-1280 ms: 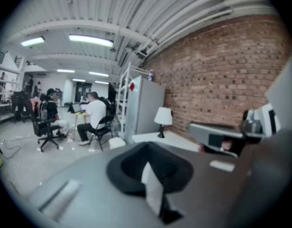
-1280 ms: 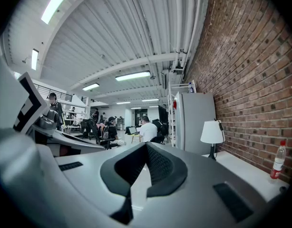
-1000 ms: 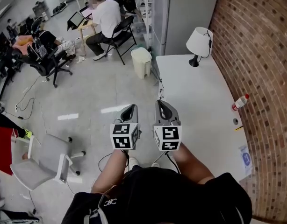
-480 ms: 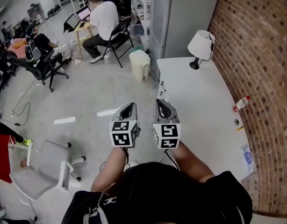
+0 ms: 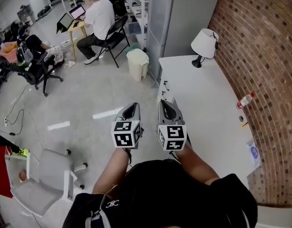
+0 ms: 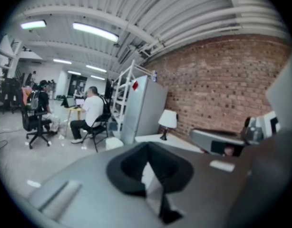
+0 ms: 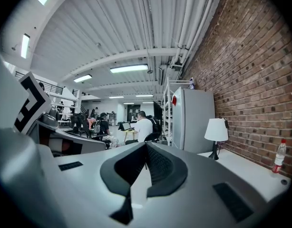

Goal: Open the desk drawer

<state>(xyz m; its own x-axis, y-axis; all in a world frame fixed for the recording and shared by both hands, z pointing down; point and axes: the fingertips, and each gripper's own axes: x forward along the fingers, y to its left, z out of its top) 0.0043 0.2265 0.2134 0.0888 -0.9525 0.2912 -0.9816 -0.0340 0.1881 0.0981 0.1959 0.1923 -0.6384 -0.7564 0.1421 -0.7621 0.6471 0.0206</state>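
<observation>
Desk drawer out of view beneath white desktop [image 5: 208, 108]

Brick wall [image 5: 260, 56] right; glossy grey floor [image 5: 89, 99]; white lamp [image 5: 204, 42], perhaps unlit.

The long white desk [image 5: 203, 108] stood lengthwise against the brick wall [image 5: 265, 56], its far end just beside a tall grey cabinet [image 5: 184, 18]. Its flat top was level, and its front edge faced the open floor. From this steep angle the drawer could not be made out, seemingly hidden beneath that edge.
</observation>
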